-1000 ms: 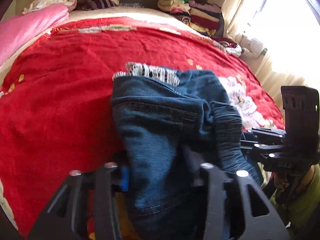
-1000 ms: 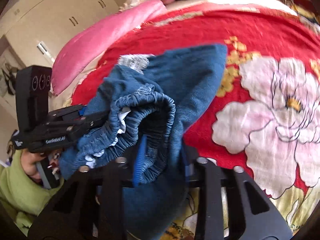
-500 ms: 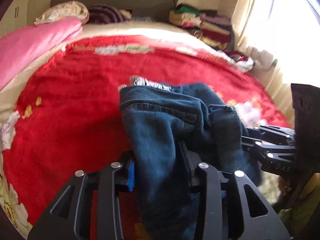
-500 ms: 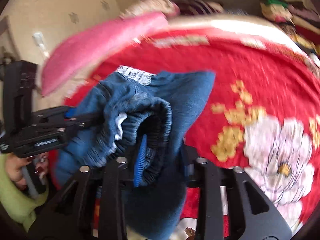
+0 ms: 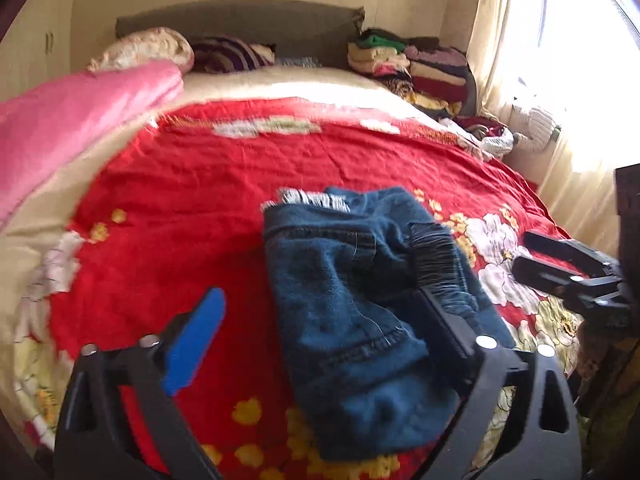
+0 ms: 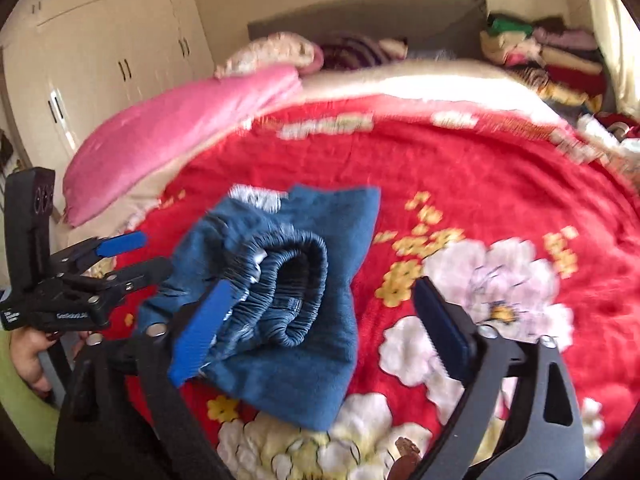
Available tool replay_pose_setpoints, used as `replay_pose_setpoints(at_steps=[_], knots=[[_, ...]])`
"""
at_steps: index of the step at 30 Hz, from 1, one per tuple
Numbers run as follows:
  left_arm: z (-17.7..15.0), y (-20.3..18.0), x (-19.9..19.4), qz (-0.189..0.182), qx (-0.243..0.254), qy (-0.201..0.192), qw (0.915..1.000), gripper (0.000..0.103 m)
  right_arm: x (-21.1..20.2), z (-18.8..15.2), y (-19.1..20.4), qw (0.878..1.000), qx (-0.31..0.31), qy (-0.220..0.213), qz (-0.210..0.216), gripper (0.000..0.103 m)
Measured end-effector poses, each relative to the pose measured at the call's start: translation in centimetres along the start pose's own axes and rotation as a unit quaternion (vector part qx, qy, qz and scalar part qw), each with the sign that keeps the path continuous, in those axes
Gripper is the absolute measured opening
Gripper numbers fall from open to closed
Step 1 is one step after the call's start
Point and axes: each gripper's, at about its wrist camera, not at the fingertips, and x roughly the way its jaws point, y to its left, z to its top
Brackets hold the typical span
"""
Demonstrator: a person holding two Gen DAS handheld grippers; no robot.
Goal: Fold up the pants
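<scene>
Dark blue jeans [image 5: 360, 300] lie folded in a compact bundle on the red flowered bedspread [image 5: 200, 208]; they also show in the right wrist view [image 6: 288, 280], with the elastic waistband on top. My left gripper [image 5: 320, 328] is open, its jaws wide apart on either side of the bundle. My right gripper [image 6: 316, 320] is open too, jaws apart, the left blue pad beside the waistband. Each gripper shows in the other's view: the right one [image 5: 560, 264] at the right edge, the left one [image 6: 124, 260] at the left edge.
A pink quilt [image 5: 72, 120] lies along the bed's left side. Pillows [image 5: 144, 46] and a stack of folded clothes [image 5: 412, 64] sit at the headboard. A curtained window [image 5: 560, 80] is on the right, white wardrobes [image 6: 104, 64] on the left.
Both grippers have opened and let go of the jeans. The bundle now lies on the bedspread, and both grippers have drawn back and risen a little.
</scene>
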Motion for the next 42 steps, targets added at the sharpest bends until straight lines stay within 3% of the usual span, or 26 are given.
replay_pose_setpoints(at_steps=[6, 11, 20, 42], knots=[[-1.1, -1.1, -5.4, 0.025, 0.01, -0.039, 0.9989, 0.099, -5.1, -0.3, 1.0, 0.999, -0.013, -0.04, -0.028, 0.094], [-2.9, -1.1, -7.3, 0.032, -0.01, -0.019, 0.9992, 0.099, -6.9, -1.9, 1.7, 0.998, -0.029, -0.038, -0.047, 0.094], [-6.9, -1.1, -6.2, 0.035, -0.04, 0.023, 0.9983, 0.099, -6.0, -4.8, 2.1, 0.998, -0.025, 0.007, -0.061, 0.094], [-6.8, -1.2, -6.1, 0.042, -0.04, 0.028, 0.9979, 0.099, -5.2, -5.4, 2.5, 0.997, -0.028, 0.03, -0.066, 0.094]])
